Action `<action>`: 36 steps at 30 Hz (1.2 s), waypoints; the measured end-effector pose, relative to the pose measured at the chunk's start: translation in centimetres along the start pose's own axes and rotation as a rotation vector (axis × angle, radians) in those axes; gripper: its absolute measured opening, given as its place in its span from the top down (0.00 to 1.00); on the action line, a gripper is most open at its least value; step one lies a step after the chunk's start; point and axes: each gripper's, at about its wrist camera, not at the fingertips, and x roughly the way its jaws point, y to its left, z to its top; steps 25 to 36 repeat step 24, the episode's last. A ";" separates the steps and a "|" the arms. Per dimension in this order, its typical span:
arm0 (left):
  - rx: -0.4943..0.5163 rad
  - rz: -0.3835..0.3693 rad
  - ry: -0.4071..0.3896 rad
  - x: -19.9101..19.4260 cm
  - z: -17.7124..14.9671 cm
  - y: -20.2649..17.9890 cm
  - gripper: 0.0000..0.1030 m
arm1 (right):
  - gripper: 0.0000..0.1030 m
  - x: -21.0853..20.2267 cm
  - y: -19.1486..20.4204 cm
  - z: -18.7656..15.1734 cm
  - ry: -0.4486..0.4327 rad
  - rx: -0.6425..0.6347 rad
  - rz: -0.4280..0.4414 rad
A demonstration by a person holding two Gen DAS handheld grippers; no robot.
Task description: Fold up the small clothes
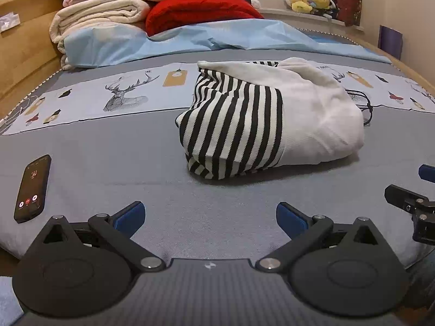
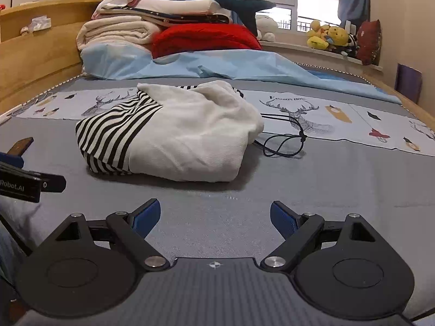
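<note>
A small white garment with a black-and-white striped part [image 1: 269, 119] lies bunched on the grey bed cover; it also shows in the right wrist view [image 2: 174, 133]. My left gripper [image 1: 210, 216] is open and empty, low over the cover, short of the garment's near edge. My right gripper [image 2: 214, 214] is open and empty, also short of the garment. Part of the right gripper shows at the right edge of the left wrist view [image 1: 416, 203], and part of the left gripper at the left edge of the right wrist view [image 2: 24, 182].
A phone [image 1: 32, 188] lies on the cover to the left. A black cord [image 2: 285, 141] lies right of the garment. Folded blankets [image 2: 122, 31], a red quilt [image 2: 204, 39] and a light blue sheet [image 2: 217, 65] fill the far end. A wooden headboard [image 1: 24, 46] runs on the left.
</note>
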 end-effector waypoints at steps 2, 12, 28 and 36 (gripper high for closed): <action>0.007 0.004 0.001 0.1 0.0 -0.1 0.00 | 0.14 0.0 0.1 0.0 -0.001 -0.008 -0.003; 0.019 0.015 0.004 0.2 0.0 -0.2 0.00 | 0.14 0.1 0.4 -0.1 0.002 -0.021 -0.007; -0.004 0.009 0.015 0.3 0.0 0.0 0.00 | 0.14 0.0 0.7 -0.1 0.000 -0.031 -0.004; -0.004 0.009 0.015 0.3 0.0 0.0 0.00 | 0.14 0.0 0.7 -0.1 0.000 -0.031 -0.004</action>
